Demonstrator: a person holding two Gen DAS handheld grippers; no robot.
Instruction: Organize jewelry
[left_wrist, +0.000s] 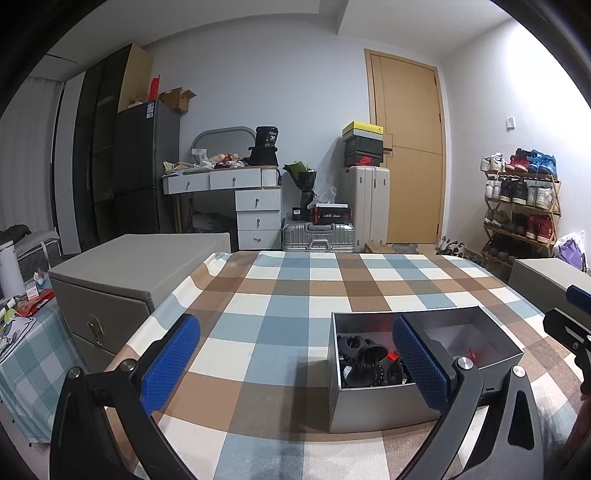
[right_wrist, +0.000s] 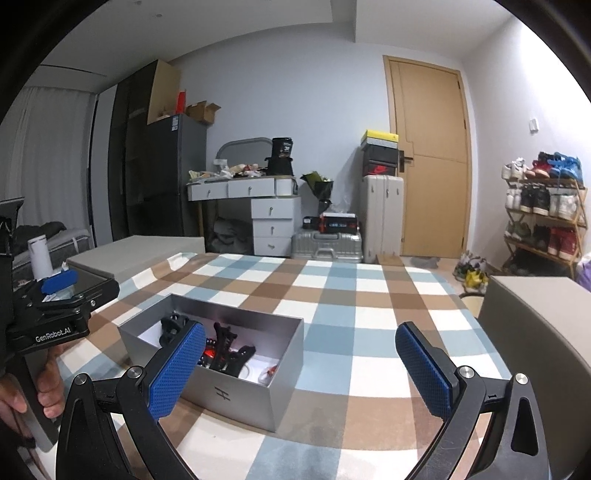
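A grey open box (left_wrist: 369, 406) (right_wrist: 236, 391) stands on the checked tablecloth (left_wrist: 280, 295) (right_wrist: 332, 317). Inside lie black hair claws (left_wrist: 364, 356) (right_wrist: 225, 345), dark beads and small red pieces (right_wrist: 208, 355). My left gripper (left_wrist: 295, 362) is open above the cloth; its right finger (left_wrist: 421, 362) overlaps the box's middle. My right gripper (right_wrist: 301, 365) is open too, with its left finger (right_wrist: 177, 365) in front of the box's near left corner. Nothing is held by either. A hand (right_wrist: 44, 376) holds the left gripper's handle at the right wrist view's left edge.
Grey storage boxes flank the table at left (left_wrist: 122, 280) and right (right_wrist: 535, 325). Behind stand a dresser (left_wrist: 240, 192), suitcases (left_wrist: 321, 236), a wooden door (left_wrist: 410, 155) and a shoe rack (left_wrist: 521, 206). A second checked table with clutter (left_wrist: 18, 332) lies at far left.
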